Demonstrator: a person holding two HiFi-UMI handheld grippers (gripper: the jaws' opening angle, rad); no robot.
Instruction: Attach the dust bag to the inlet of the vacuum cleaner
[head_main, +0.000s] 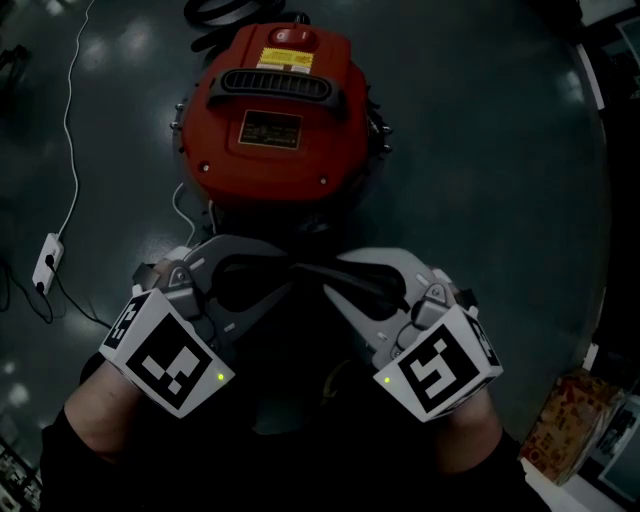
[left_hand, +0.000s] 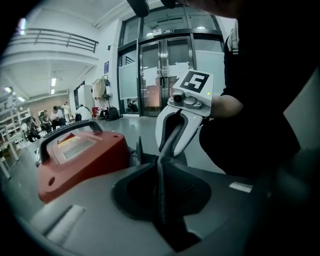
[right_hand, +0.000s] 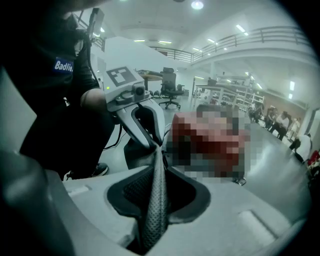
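From the head view we look down on the round red vacuum cleaner with a black handle (head_main: 270, 110) standing on the shiny grey floor (head_main: 480, 150). A white plug strip with a thin white cord (head_main: 48, 262) lies to its left. The thin dark dust bag of bumpy woven cloth (head_main: 308, 268) hangs between the left gripper (head_main: 262, 285) and the right gripper (head_main: 355, 290), just beside the vacuum cleaner on our side of it. From above the bag is only a dark shape, and we cannot tell if it touches the vacuum cleaner. The gripper views show more. In the left gripper view the left gripper (left_hand: 161, 200) has its jaws close together, pinching an edge of the dust bag (left_hand: 161, 175), which runs up to the other gripper. We also see the side of the vacuum cleaner (left_hand: 80, 160) and tall glass doors (left_hand: 165, 75) behind it. In the right gripper view the right gripper (right_hand: 155, 210) pinches the dust bag (right_hand: 157, 190) the same way, and the little bumps in the cloth show well. A black office chair (right_hand: 170, 82) stands far back. There the vacuum cleaner is hard to make out. Our body is dark and cut off at the bottom of the head view.
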